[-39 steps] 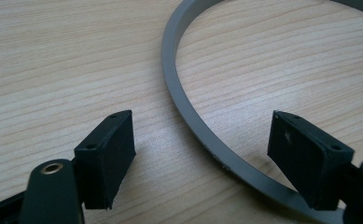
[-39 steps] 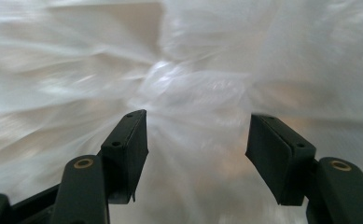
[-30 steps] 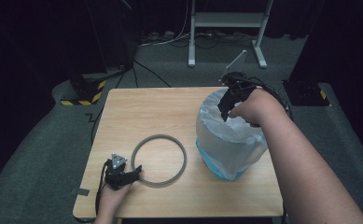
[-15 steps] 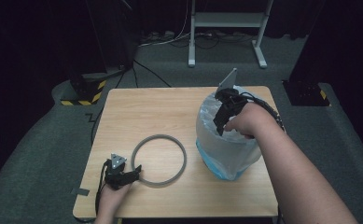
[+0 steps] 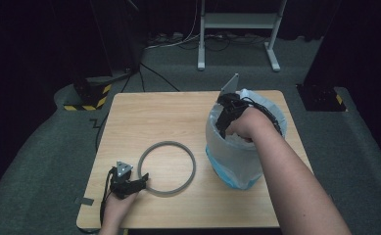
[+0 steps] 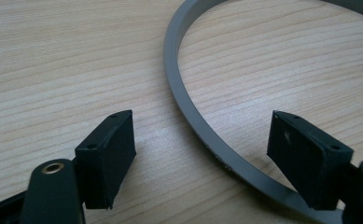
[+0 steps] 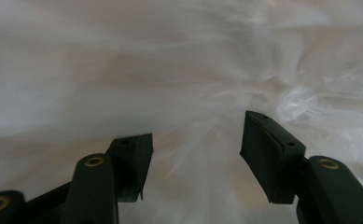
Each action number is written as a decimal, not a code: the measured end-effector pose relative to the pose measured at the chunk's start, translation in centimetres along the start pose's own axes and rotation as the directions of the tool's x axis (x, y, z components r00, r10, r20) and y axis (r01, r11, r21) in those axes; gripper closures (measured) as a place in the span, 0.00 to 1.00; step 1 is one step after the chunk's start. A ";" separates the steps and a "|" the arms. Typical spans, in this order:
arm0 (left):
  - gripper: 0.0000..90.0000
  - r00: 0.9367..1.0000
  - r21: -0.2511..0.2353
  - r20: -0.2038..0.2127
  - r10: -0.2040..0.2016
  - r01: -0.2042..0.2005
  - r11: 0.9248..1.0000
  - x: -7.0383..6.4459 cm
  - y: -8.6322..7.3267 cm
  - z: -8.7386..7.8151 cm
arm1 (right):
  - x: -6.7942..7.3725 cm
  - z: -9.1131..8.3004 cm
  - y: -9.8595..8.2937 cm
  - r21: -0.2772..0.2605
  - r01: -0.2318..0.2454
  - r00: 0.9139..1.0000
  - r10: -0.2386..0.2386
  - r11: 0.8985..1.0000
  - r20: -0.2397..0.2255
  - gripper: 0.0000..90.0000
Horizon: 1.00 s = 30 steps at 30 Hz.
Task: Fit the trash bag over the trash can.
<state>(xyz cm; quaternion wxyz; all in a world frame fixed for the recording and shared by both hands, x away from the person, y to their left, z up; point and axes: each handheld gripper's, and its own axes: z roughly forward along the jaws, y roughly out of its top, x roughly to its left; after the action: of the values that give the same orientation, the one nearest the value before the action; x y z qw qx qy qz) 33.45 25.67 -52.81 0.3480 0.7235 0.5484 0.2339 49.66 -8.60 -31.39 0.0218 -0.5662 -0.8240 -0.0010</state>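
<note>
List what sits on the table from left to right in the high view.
Left gripper → grey ring → bin lined with a white bag, with the right gripper reaching into it.

High view: table [image 5: 178, 122] evenly lit from above, surroundings sunk in near-black; soft grain throughout. Left gripper view: wood grain rendered sharp and bright, ring [image 6: 188, 112] faintly shadowed. Right gripper view: white bag [image 7: 179, 70] smeared by blur, highlights washed out.
</note>
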 end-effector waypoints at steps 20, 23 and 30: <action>0.26 1.000 0.006 0.000 0.002 -0.002 1.000 0.1 0.0 0.1 | -4.8 -1.9 1.3 -0.294 -0.092 0.974 0.147 0.951 0.171 0.73; 0.26 1.000 0.008 0.001 0.003 -0.003 1.000 0.1 0.1 0.0 | -5.0 -0.5 1.5 -0.256 -0.090 0.977 0.135 0.963 0.164 0.69; 0.27 1.000 0.011 -0.006 0.010 -0.010 1.000 -0.1 0.1 0.1 | -4.8 -3.5 0.1 -0.298 -0.071 0.987 0.110 0.952 0.115 0.68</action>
<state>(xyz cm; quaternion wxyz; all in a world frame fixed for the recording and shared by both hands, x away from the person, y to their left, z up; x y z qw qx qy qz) 33.53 25.59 -52.82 0.3414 0.7274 0.5470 0.2348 51.57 -13.14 -28.04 -0.1162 -0.5993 -0.7874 -0.0853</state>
